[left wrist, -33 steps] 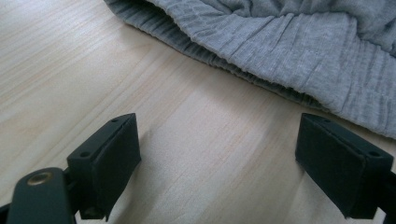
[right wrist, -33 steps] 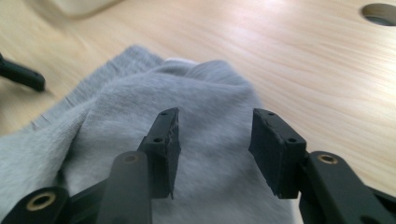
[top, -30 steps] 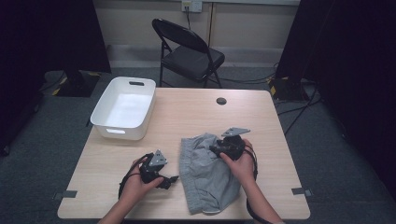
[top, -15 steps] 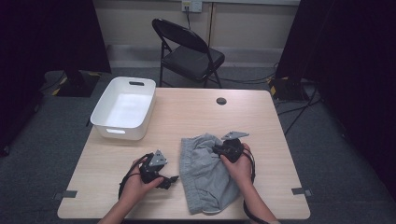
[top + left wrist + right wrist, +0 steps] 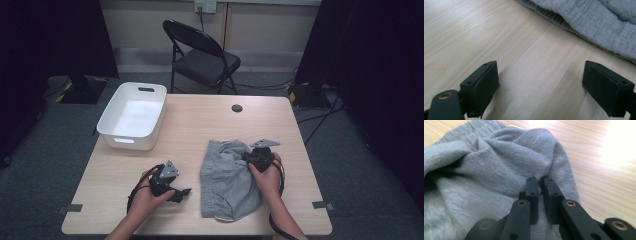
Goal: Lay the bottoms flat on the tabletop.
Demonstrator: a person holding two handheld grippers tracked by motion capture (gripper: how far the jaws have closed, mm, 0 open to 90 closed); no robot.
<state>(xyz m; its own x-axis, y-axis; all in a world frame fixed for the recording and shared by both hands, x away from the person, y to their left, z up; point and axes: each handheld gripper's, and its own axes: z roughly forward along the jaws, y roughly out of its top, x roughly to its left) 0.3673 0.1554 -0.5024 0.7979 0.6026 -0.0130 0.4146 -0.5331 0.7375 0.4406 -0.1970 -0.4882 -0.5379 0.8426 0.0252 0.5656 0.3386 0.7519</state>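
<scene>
Grey garment [image 5: 227,177]: a soft knit piece, apparently shorts with a ribbed waistband, lying crumpled on the desk [image 5: 200,125] toward its near edge, right of centre. One end nearly reaches the near edge; the far end is bunched into raised folds.

Handling assessment: light, limp and without stiffness. It will sag and trail when lifted by one point, and folds will shift under any pull. Not fragile, not slippery; the knit should hold well between pads. A single pinch gathers one or two layers, so the rest would hang. The best holds are judged to be the thicker ribbed band or a doubled fold; two spaced holds along one edge would be needed to spread it flat.

Right tongs [image 5: 540,185]: jaws have just been closing and now stand nearly together with a ridge of grey fabric pinched between the pads, at the bunched far-right part of the garment. The grip looks shallow, taken on a fold crest; slippage under a hard tug is possible.

Left tongs [image 5: 541,87]: jaws wide apart, nothing between them, hovering low over bare wood just left of the garment's ribbed edge, not touching it.

Surroundings: a white bin [image 5: 134,116] stands at the far-left corner of the desk, well apart from the garment. A black folding chair [image 5: 202,57] stands beyond the far edge.
</scene>
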